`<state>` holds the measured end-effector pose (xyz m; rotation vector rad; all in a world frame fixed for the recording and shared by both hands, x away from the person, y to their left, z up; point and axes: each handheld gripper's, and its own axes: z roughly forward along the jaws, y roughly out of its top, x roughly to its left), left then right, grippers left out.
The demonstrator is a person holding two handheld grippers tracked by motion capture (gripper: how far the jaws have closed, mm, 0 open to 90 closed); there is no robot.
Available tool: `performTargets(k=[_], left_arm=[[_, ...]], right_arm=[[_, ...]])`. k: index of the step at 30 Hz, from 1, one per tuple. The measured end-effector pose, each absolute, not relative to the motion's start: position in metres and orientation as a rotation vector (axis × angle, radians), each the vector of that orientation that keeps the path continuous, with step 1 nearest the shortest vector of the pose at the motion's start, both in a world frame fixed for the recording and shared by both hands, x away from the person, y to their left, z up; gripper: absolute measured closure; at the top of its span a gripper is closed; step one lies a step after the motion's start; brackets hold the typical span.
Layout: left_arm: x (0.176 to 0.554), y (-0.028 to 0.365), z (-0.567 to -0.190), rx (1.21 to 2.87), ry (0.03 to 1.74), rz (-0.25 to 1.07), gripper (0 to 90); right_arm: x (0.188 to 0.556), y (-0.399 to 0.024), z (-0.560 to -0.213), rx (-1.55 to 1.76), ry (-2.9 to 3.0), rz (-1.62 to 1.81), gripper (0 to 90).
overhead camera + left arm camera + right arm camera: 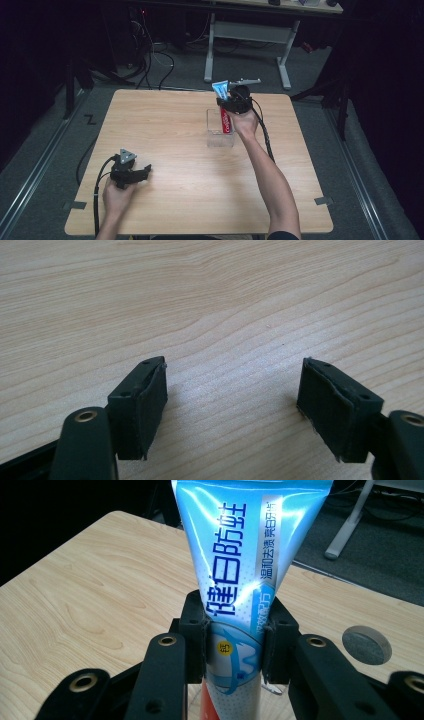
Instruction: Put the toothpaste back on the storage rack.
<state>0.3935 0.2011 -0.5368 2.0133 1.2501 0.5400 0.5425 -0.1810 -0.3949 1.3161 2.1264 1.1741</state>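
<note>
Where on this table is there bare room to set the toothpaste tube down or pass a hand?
Bare wood runs along the table left of the clear container, and across the near edge between the left gripper and the person's right forearm. It is crowded at the container, where the right gripper grips the toothpaste tube.

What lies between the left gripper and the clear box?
Bare tabletop in the high view, between left gripper and clear box; nothing between its jaws either.

Setting: a lab or recording studio. Light-wood desk (165,150) stands alone on grey carpet (45,135), dark surroundings. Loose cables (150,60) trail on the floor beyond the desk's far edge, beside a white-framed bench (247,35). Tape marks (74,205) near the desk's near corners.
</note>
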Motion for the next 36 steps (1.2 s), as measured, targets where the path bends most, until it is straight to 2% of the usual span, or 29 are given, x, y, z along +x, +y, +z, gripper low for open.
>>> performTargets(k=[36], left_arm=[[0.394,0.201,-0.537,2.011,1.252,0.540,28.3]], right_arm=[[0.531,-0.187,-0.408,1.349,2.161,1.146,67.4]])
